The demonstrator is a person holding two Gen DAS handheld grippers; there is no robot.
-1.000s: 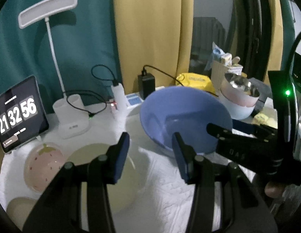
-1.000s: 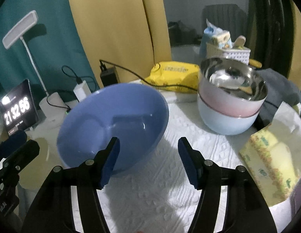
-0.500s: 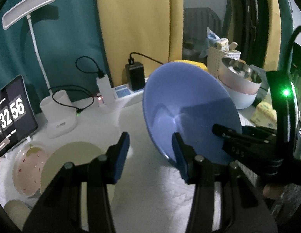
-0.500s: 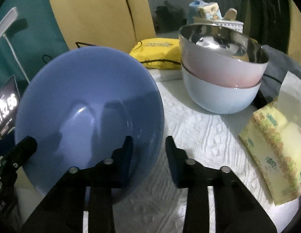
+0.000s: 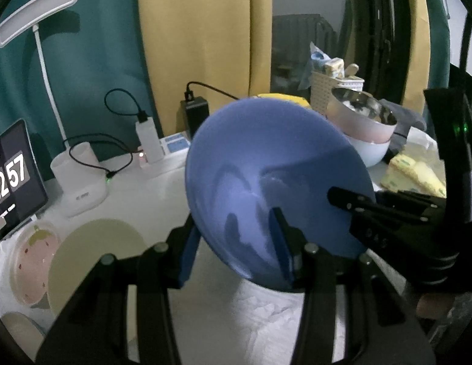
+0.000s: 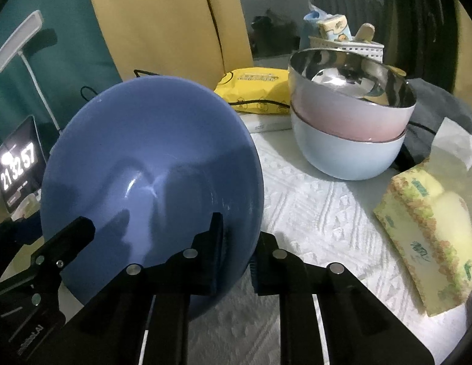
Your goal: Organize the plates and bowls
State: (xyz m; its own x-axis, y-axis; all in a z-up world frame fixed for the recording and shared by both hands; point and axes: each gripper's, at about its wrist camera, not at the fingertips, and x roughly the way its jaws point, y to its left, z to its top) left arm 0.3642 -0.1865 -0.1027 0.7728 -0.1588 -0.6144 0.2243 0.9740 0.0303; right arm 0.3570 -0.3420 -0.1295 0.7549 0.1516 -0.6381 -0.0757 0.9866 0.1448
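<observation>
A large blue bowl point(image 6: 150, 164) is tipped up steeply, its inside facing both cameras. My right gripper point(image 6: 236, 240) is closing on the bowl's near rim, one finger inside and one outside, and its pads pinch the wall. It reaches in from the right in the left wrist view, where my left gripper point(image 5: 234, 243) stands open; the bowl's point(image 5: 266, 182) lower edge hangs between its fingers, with no pinch that I can see. A steel-lined pink bowl point(image 6: 348, 112) sits nested in a pale blue bowl point(image 6: 348, 158) at the back right. A beige plate point(image 5: 92, 261) and a pink strawberry dish point(image 5: 35, 261) lie at the left.
A tissue pack point(image 6: 430, 237) lies at the right and a yellow wipes pack point(image 6: 257, 88) behind the bowls. A desk lamp point(image 5: 80, 176), a tablet clock point(image 5: 10, 182), chargers with cables and a basket point(image 5: 330, 91) line the back. A white textured cloth point(image 6: 321, 219) covers the table.
The right jaws closed from wide open onto the blue bowl's rim. The bowl went from flat on the cloth to steeply tilted, and its lower edge now hangs between the left fingers.
</observation>
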